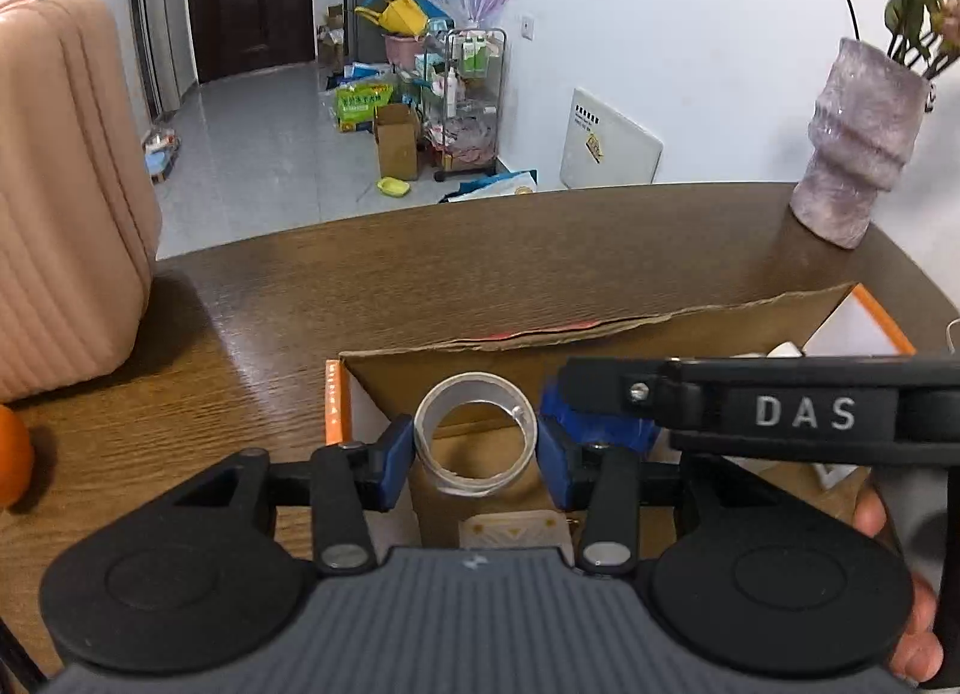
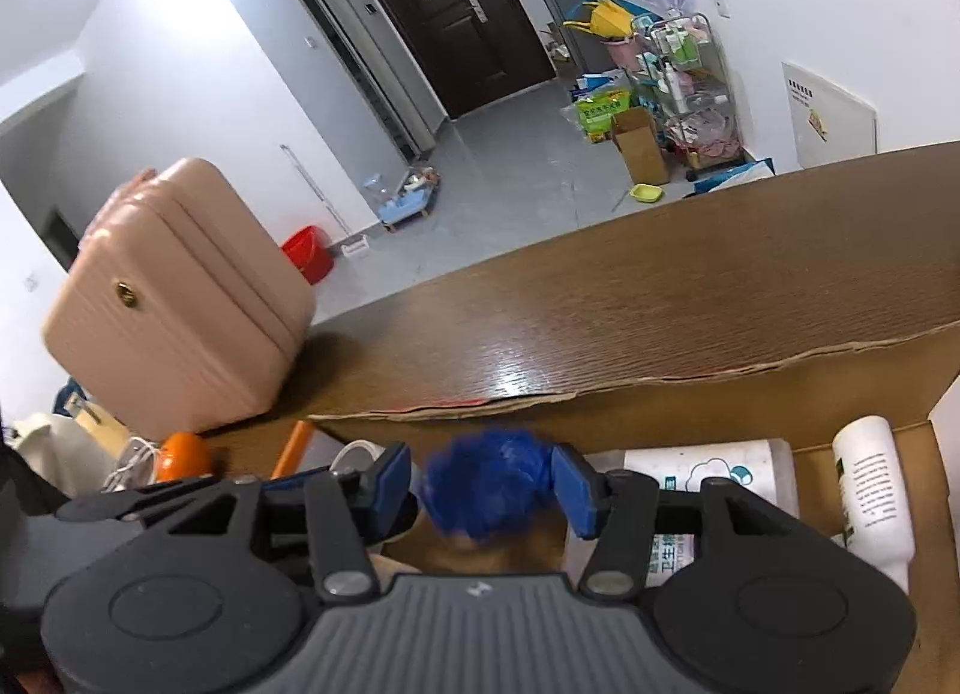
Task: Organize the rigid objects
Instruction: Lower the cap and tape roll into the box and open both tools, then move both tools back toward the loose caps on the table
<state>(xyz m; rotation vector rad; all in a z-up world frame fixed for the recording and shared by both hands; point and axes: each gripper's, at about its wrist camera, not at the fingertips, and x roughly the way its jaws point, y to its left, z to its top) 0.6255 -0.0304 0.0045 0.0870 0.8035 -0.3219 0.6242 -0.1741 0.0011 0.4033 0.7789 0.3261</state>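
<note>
A roll of clear tape (image 1: 475,435) sits upright between the blue pads of my left gripper (image 1: 474,451), which is shut on it above the open cardboard box (image 1: 540,361). In the right wrist view my right gripper (image 2: 483,487) is shut on a blurred blue fuzzy object (image 2: 489,484), also held over the box (image 2: 660,412). That blue object (image 1: 594,424) shows just right of the tape in the left wrist view, under the right gripper's black body (image 1: 780,412).
The box holds a white bottle (image 2: 870,490), a printed white pack (image 2: 708,472) and a white cable (image 2: 354,451). On the brown table (image 1: 420,274) stand a pink case (image 1: 66,184), an orange (image 2: 183,454) and a vase of flowers (image 1: 858,148). Fingers (image 1: 870,514) grip the right tool.
</note>
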